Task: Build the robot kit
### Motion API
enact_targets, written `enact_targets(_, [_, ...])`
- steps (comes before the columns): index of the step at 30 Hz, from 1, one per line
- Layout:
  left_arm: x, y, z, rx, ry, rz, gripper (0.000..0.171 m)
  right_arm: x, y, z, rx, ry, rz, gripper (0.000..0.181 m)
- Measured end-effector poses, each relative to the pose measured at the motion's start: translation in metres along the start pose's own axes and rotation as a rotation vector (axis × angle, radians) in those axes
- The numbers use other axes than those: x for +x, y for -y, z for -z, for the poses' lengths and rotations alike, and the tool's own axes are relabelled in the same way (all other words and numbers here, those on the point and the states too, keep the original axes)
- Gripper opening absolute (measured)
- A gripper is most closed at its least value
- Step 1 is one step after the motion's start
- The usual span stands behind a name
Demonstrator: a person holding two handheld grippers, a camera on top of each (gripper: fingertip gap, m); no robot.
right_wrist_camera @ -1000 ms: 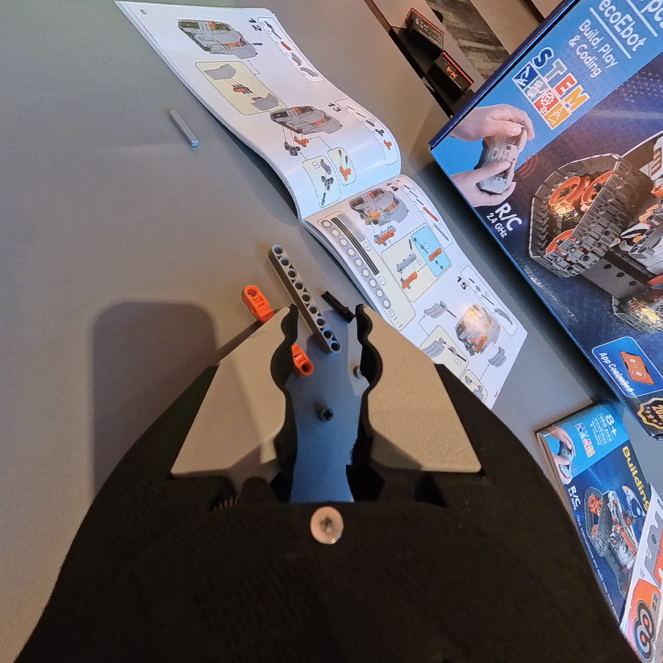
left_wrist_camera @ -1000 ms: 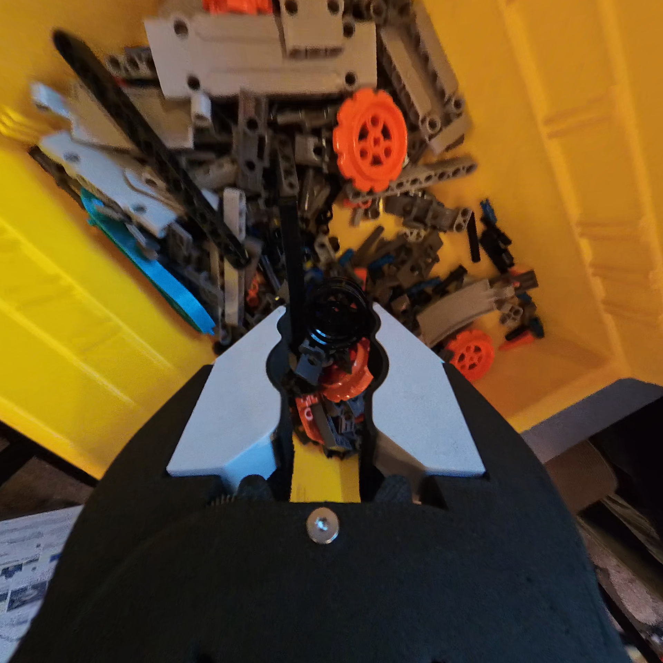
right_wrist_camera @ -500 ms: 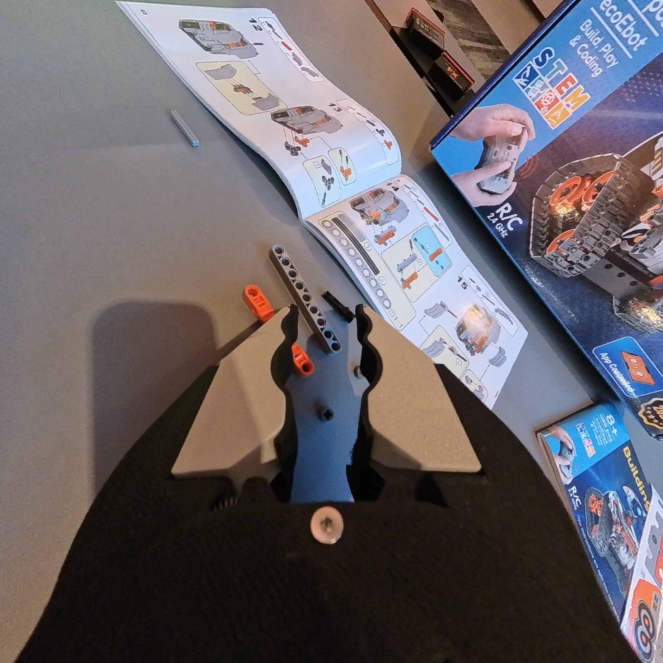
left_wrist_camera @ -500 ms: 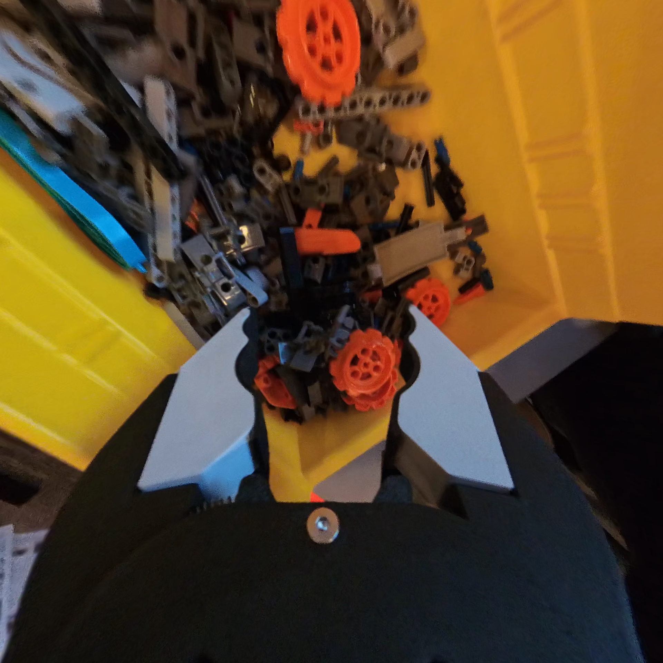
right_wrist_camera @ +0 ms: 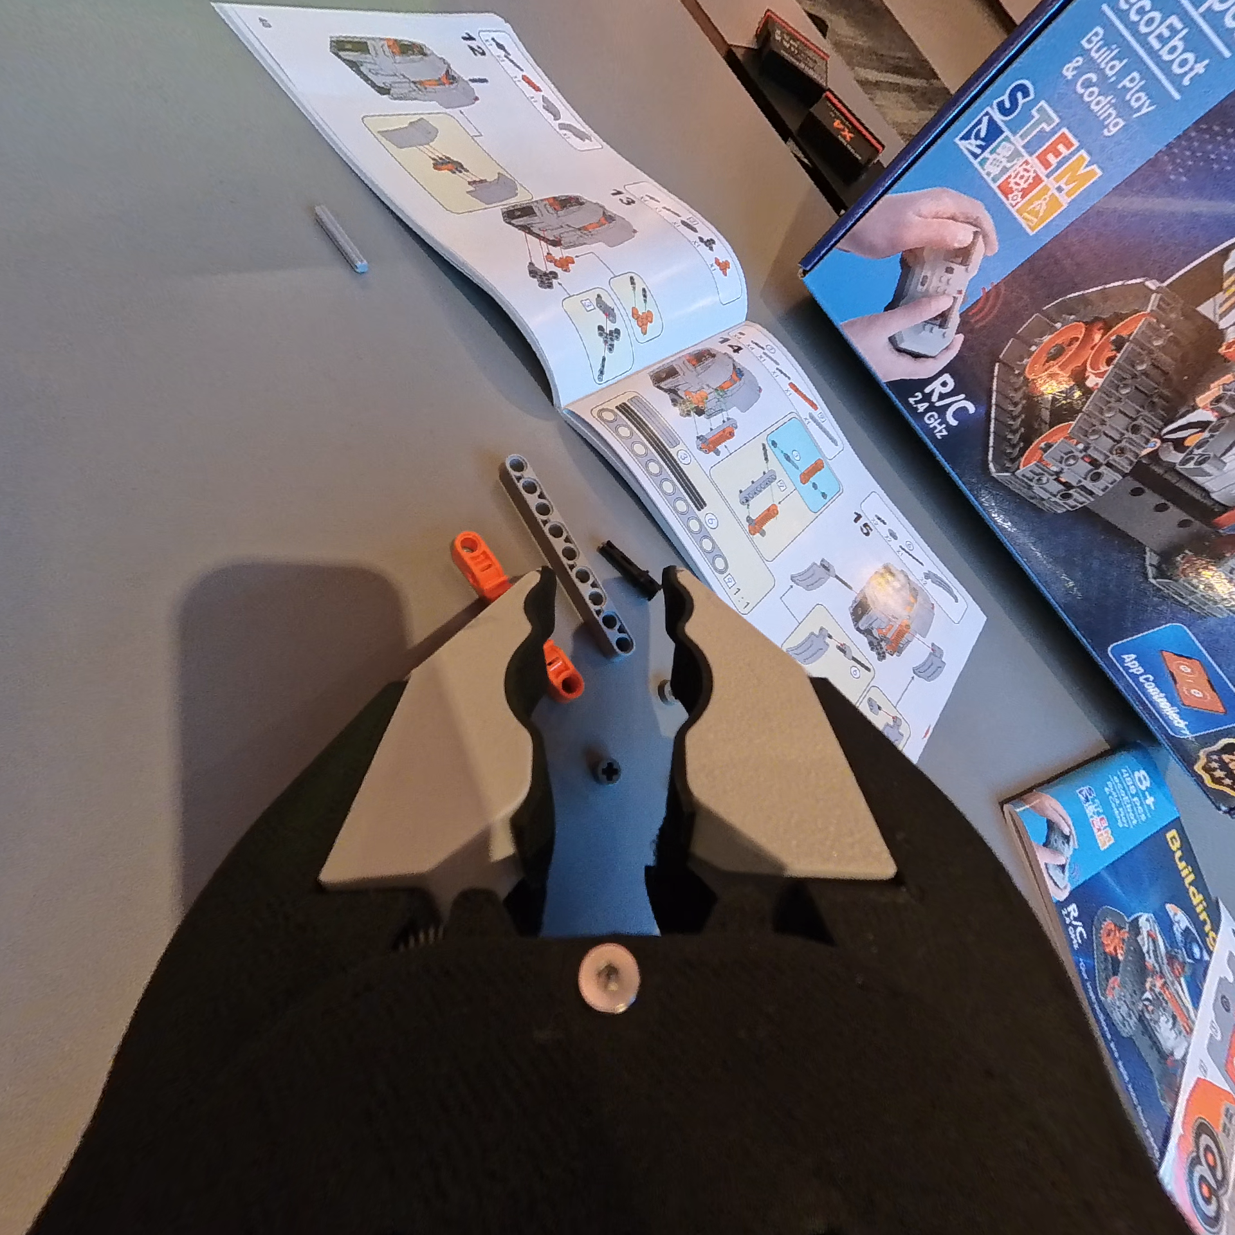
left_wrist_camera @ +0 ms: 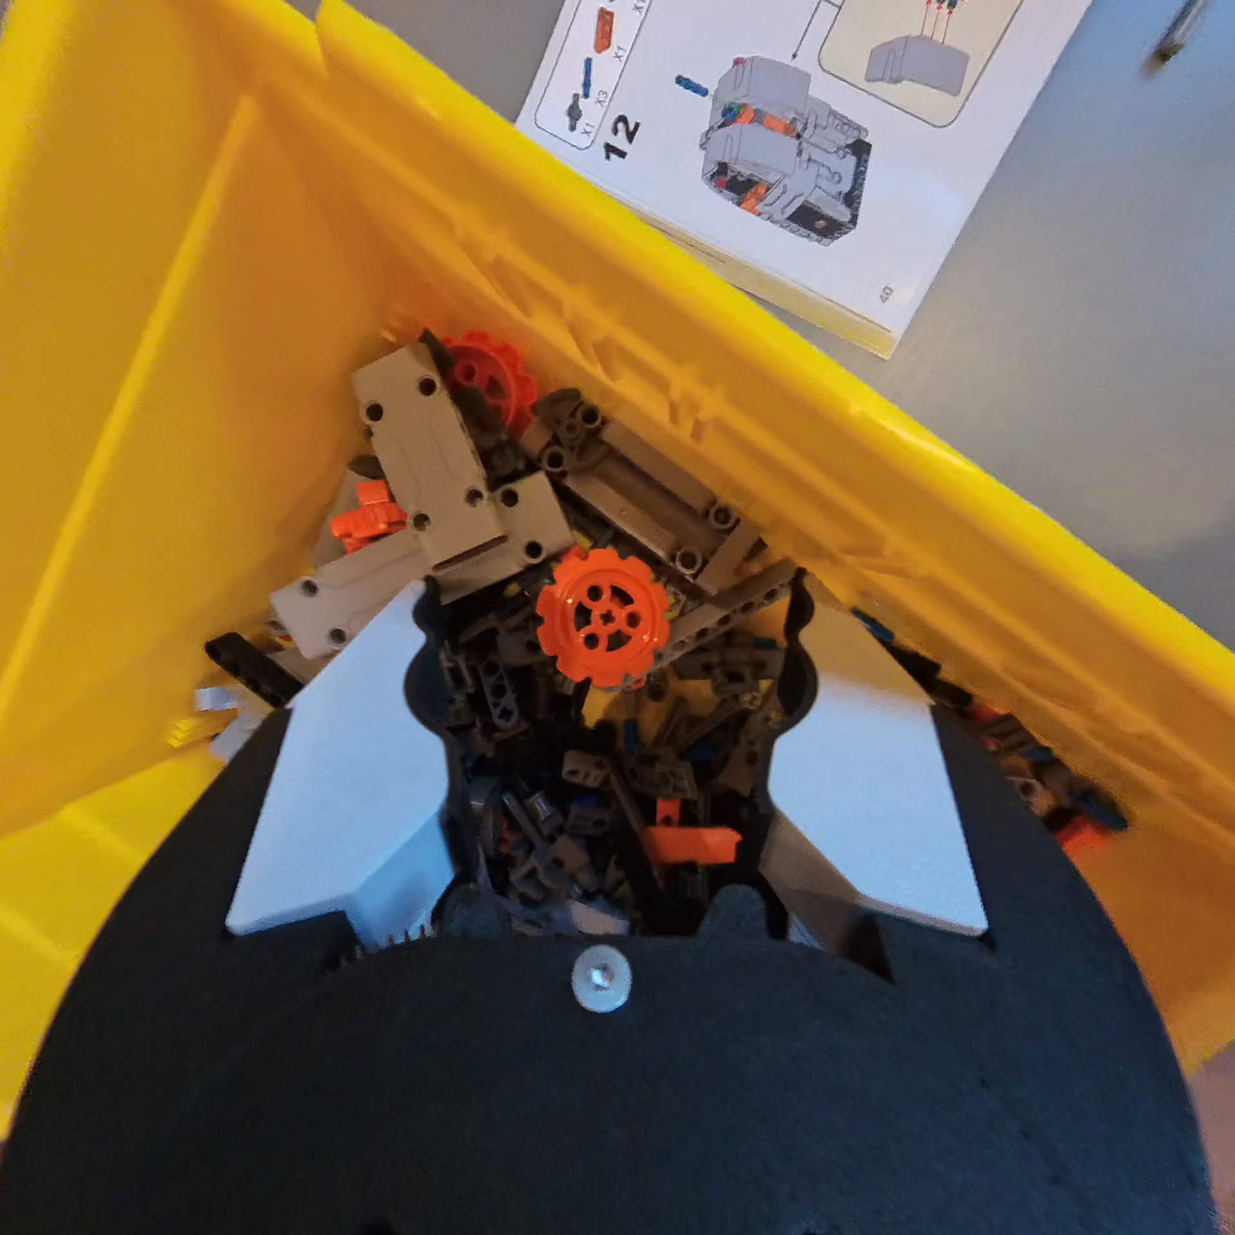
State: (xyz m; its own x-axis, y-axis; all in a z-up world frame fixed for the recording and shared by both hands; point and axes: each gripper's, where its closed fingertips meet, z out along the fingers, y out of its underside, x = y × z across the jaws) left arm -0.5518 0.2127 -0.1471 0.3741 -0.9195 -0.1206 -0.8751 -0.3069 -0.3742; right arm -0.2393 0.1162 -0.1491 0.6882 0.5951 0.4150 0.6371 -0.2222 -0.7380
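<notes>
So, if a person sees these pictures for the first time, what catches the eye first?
Probably the yellow bin filling the left wrist view, with an orange gear wheel on top of its pile of grey and black parts, just beyond the open left gripper. In the right wrist view, the open instruction booklet lies on the grey table, beside a blue box.

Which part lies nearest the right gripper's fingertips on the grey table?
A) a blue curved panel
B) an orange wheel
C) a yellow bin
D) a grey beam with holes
D: the grey beam lies flat on the table, its near end between the open fingertips of the right gripper, with two orange connectors and a black pin beside it.
</notes>
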Motion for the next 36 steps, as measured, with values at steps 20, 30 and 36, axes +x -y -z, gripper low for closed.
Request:
enact_targets(20, [-0.04, -0.004, -0.004, 0.036, 0.311, -0.026, 0.055, 0.0, 0.0, 0.0, 0.0, -0.006, 0.005, 0.03])
enact_targets(30, [-0.048, -0.016, 0.017, -0.009, 0.321, 0.005, 0.022, 0.0, 0.0, 0.0, 0.0, -0.004, 0.007, 0.03])
enact_targets(36, [-0.045, -0.035, 0.036, -0.032, 0.301, 0.061, 0.011, 0.0, 0.0, 0.0, 0.0, -0.004, 0.008, 0.03])
